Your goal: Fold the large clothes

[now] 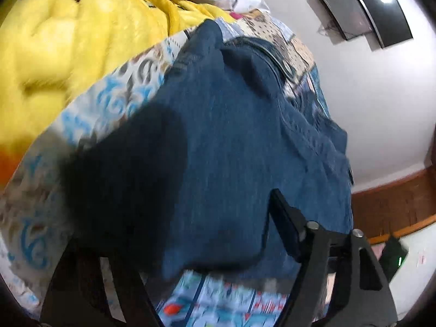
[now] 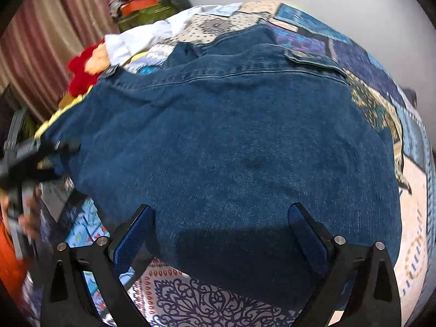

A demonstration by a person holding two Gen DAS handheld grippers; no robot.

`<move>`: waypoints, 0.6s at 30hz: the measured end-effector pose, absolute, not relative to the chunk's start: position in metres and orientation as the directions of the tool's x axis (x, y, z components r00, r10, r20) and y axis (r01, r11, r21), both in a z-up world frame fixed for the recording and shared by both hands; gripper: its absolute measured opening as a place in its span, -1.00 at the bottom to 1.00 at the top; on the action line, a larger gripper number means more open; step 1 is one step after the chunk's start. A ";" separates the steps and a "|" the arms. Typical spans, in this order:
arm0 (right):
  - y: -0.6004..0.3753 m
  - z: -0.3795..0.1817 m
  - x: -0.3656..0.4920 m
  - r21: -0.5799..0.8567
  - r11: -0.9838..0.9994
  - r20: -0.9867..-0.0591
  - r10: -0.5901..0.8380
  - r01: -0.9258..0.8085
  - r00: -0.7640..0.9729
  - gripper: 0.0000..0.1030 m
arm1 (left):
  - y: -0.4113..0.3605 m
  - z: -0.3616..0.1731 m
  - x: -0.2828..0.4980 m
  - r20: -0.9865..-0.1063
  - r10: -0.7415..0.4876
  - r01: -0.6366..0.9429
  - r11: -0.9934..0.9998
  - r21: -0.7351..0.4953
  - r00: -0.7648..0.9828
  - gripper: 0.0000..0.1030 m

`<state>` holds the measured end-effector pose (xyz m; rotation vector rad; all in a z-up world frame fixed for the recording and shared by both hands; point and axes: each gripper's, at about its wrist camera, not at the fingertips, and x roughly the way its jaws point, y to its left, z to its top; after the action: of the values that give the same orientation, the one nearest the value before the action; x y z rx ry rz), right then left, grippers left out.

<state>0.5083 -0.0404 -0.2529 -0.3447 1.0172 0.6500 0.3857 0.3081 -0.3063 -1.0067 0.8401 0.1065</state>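
Observation:
A blue denim jacket lies spread on a patterned bedspread. In the right wrist view the jacket fills the middle, its collar and a snap tab at the far side. My right gripper hangs open over the jacket's near hem, with nothing pinched between its blue pads. My left gripper stands with its jaws apart around a folded corner of the denim; its right finger shows beside the cloth, and the left finger is lost in blur and shadow. The left gripper also appears at the jacket's left edge.
A fuzzy yellow blanket, a red plush item and a white garment lie at the bed's far side. A dark screen hangs on the wall. A striped curtain stands left. A person's hand and orange sleeve show.

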 end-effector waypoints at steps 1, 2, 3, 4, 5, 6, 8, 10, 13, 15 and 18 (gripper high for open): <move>-0.040 -0.254 0.507 0.021 0.759 -0.865 0.340 -0.651 0.369 0.99 | 0.309 -0.307 0.392 -0.673 -0.267 -0.467 0.546 -0.696 0.690 0.21; -0.040 -0.254 0.506 0.019 0.758 -0.863 0.342 -0.652 0.373 0.99 | 0.309 -0.307 0.397 -0.690 -0.251 -0.483 0.555 -0.677 0.679 0.10; -0.041 -0.253 0.507 0.020 0.758 -0.862 0.343 -0.652 0.373 0.99 | 0.308 -0.306 0.404 -0.707 -0.238 -0.491 0.574 -0.655 0.666 -0.03; -0.041 -0.252 0.506 0.023 0.760 -0.862 0.345 -0.650 0.372 0.99 | 0.304 -0.302 0.408 -0.727 -0.213 -0.495 0.606 -0.623 0.653 -0.11; -0.041 -0.250 0.507 0.030 0.764 -0.863 0.345 -0.645 0.370 0.99 | 0.300 -0.294 0.409 -0.743 -0.176 -0.497 0.643 -0.583 0.646 -0.15; -0.042 -0.249 0.507 0.034 0.769 -0.864 0.344 -0.639 0.368 0.99 | 0.293 -0.284 0.408 -0.754 -0.125 -0.490 0.690 -0.533 0.645 -0.26; -0.041 -0.244 0.505 0.043 0.779 -0.864 0.343 -0.625 0.368 0.99 | 0.276 -0.259 0.405 -0.756 -0.036 -0.457 0.778 -0.432 0.653 -0.34; -0.036 -0.235 0.501 0.080 0.768 -0.859 0.377 -0.635 0.347 0.99 | 0.263 -0.230 0.396 -0.730 0.023 -0.418 0.832 -0.365 0.683 -0.38; -0.021 -0.221 0.492 0.100 0.742 -0.836 0.424 -0.663 0.349 0.98 | 0.259 -0.194 0.381 -0.676 0.038 -0.369 0.859 -0.354 0.736 -0.39; -0.005 -0.216 0.486 0.068 0.723 -0.821 0.432 -0.687 0.374 0.98 | 0.258 -0.175 0.373 -0.649 0.055 -0.348 0.877 -0.332 0.759 -0.39; 0.026 -0.220 0.481 0.044 0.688 -0.821 0.438 -0.724 0.366 0.98 | 0.255 -0.153 0.361 -0.617 0.095 -0.324 0.907 -0.271 0.781 -0.41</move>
<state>0.4812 0.0265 -0.2203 -0.3525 0.9271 0.7668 0.3613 0.2546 -0.1532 -0.3776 0.6378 0.2318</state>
